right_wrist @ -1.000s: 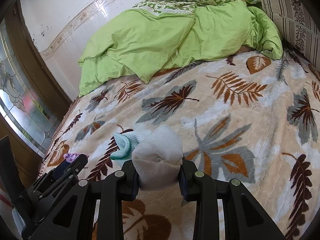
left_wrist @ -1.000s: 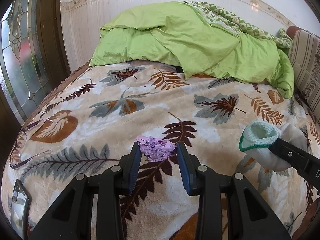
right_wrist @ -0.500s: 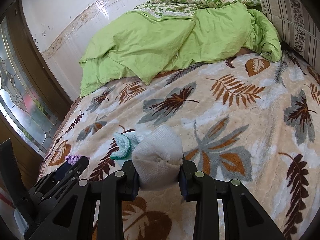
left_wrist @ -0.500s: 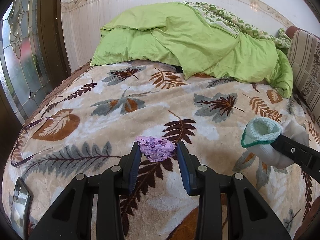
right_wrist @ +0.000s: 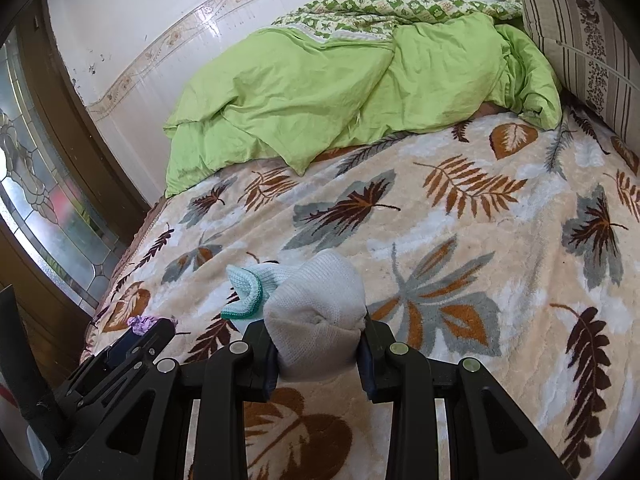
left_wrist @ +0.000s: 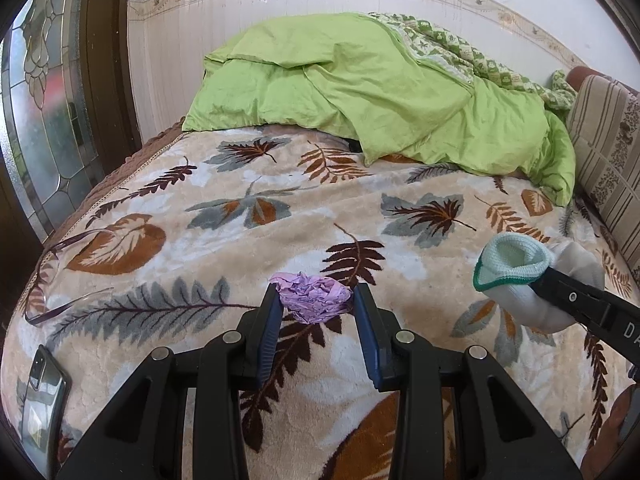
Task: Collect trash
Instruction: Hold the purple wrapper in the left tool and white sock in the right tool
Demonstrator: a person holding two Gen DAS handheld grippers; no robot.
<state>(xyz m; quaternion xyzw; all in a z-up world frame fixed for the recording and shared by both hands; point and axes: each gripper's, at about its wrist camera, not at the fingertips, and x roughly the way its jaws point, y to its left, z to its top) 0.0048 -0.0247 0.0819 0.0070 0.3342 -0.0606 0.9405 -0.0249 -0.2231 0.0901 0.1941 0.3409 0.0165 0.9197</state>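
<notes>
My left gripper (left_wrist: pixel 315 300) is shut on a crumpled purple wad of paper (left_wrist: pixel 312 298) and holds it just above the leaf-patterned blanket (left_wrist: pixel 280 208). My right gripper (right_wrist: pixel 318 336) is shut on a rolled white sock with a mint-green cuff (right_wrist: pixel 312 312), held above the blanket (right_wrist: pixel 440 240). The sock (left_wrist: pixel 520 276) and the right gripper's finger show at the right of the left wrist view. The purple wad (right_wrist: pixel 140 323) and left gripper show at the lower left of the right wrist view.
A green duvet (left_wrist: pixel 360 92) is heaped at the far end of the bed. A striped cushion (left_wrist: pixel 604 148) lies along the right side. A phone (left_wrist: pixel 44 392) and glasses (left_wrist: pixel 60 276) lie near the left edge. A glass door (left_wrist: pixel 44 100) stands left.
Both grippers have kept their hold. The right gripper with the sock has shifted slightly up and right in the left wrist view; the bed looks a little lower.
</notes>
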